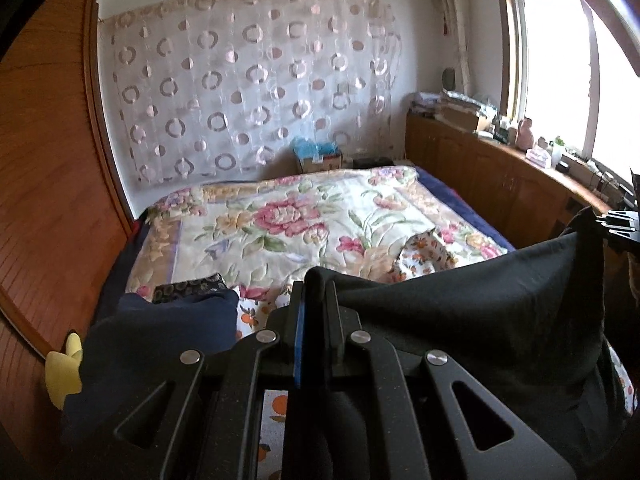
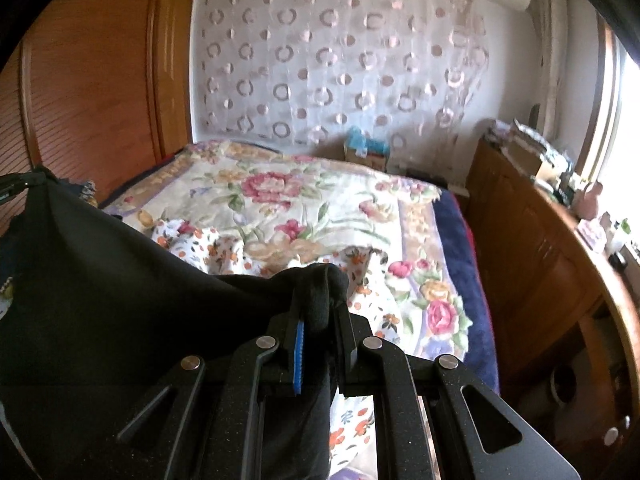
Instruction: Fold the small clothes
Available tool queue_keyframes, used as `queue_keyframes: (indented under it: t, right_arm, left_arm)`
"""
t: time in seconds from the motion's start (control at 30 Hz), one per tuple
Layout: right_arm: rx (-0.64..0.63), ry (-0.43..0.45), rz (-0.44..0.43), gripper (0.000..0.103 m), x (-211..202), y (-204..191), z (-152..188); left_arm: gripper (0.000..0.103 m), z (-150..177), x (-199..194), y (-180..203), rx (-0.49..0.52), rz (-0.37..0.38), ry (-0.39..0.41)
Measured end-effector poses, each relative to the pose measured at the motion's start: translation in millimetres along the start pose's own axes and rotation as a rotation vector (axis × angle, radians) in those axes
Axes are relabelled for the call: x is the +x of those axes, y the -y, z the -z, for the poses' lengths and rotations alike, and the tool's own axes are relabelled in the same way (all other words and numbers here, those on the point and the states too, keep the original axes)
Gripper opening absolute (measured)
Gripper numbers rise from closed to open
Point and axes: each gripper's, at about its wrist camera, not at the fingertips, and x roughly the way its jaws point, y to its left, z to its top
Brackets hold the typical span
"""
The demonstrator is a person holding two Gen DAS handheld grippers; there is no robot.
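Note:
A black garment hangs stretched between my two grippers above the bed. My left gripper is shut on one corner of it. My right gripper is shut on the other corner, and the black garment spreads to the left in the right wrist view. The right gripper also shows at the far right edge of the left wrist view. A small orange-flowered white garment lies crumpled on the bed; it also shows in the right wrist view.
The bed has a floral quilt. A dark blue cloth and a dark patterned piece lie at its near left. A wooden wardrobe stands left; a cluttered wooden cabinet runs under the window.

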Motion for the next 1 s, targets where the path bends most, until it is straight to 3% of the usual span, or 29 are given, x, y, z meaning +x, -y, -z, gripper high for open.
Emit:
queue_keyframes:
  t: [0.23, 0.27, 0.3, 0.37, 0.47, 0.53, 0.73, 1.0]
  right_arm:
    - [0.022, -0.068, -0.025, 0.011, 43.2, 4.1, -0.8]
    - [0.027, -0.076, -0.019, 0.013, 45.6, 4.7, -1.6]
    - [0.034, -0.085, -0.004, 0.022, 47.3, 5.3, -1.7]
    - [0.056, -0.098, 0.016, 0.034, 47.2, 7.4, 0.1]
    - [0.066, -0.079, 0.024, 0.051, 34.1, 7.3, 3.9]
    - [0.07, -0.072, 0.021, 0.053, 25.0, 6.1, 10.2]
    - [0.086, -0.088, -0.032, 0.053, -17.9, -9.1, 47.2]
    - [0.153, -0.149, -0.102, 0.053, -66.3, -15.2, 96.9]
  left_arm:
    - [0.011, 6.6, 22.4, -3.2, -0.012, 0.016, -0.064]
    - [0.013, 7.8, 21.9, -2.6, -0.014, 0.021, -0.074]
    - [0.014, 8.8, 20.6, -1.8, -0.012, 0.017, -0.077]
    - [0.036, 11.1, 14.7, -0.7, -0.007, 0.019, -0.075]
    - [0.055, 19.9, -1.7, 3.4, -0.005, 0.052, -0.063]
    - [0.066, 31.0, -13.5, 7.9, -0.001, 0.07, -0.071]
    - [0.068, 71.6, -46.1, 21.0, -0.008, 0.099, -0.092]
    - [0.068, 117.8, -49.9, 42.6, -0.015, 0.153, -0.19]
